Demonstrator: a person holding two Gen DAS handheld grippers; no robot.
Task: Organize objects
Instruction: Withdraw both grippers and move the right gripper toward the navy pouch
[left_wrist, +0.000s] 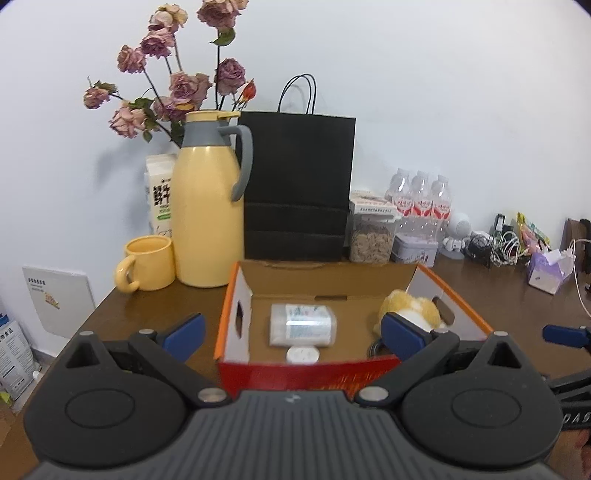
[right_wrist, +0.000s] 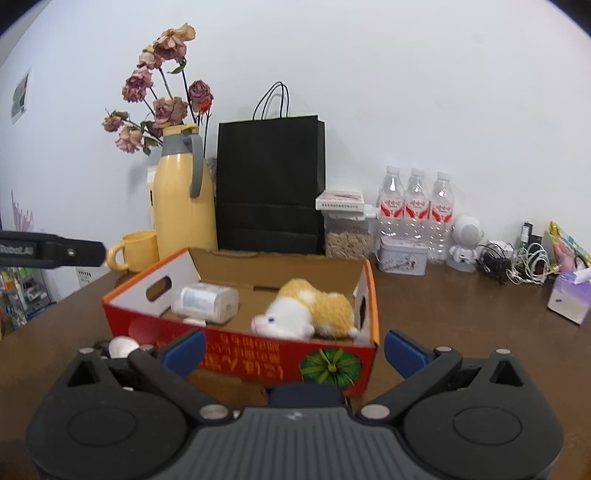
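One cardboard box (right_wrist: 365, 295) holds one plush cat (right_wrist: 310, 314), one tissue pack (right_wrist: 205, 302); left gripper (left_wrist: 293, 334) and right gripper (right_wrist: 293, 349) gape empty at its near edge

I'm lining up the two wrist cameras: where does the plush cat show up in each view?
Left wrist: plush cat at the box's right end, partly hidden behind the left gripper's blue fingertip.
Right wrist: plush cat right of centre, fully visible inside the cardboard box.
Shared landmark: the black paper bag behind the box.
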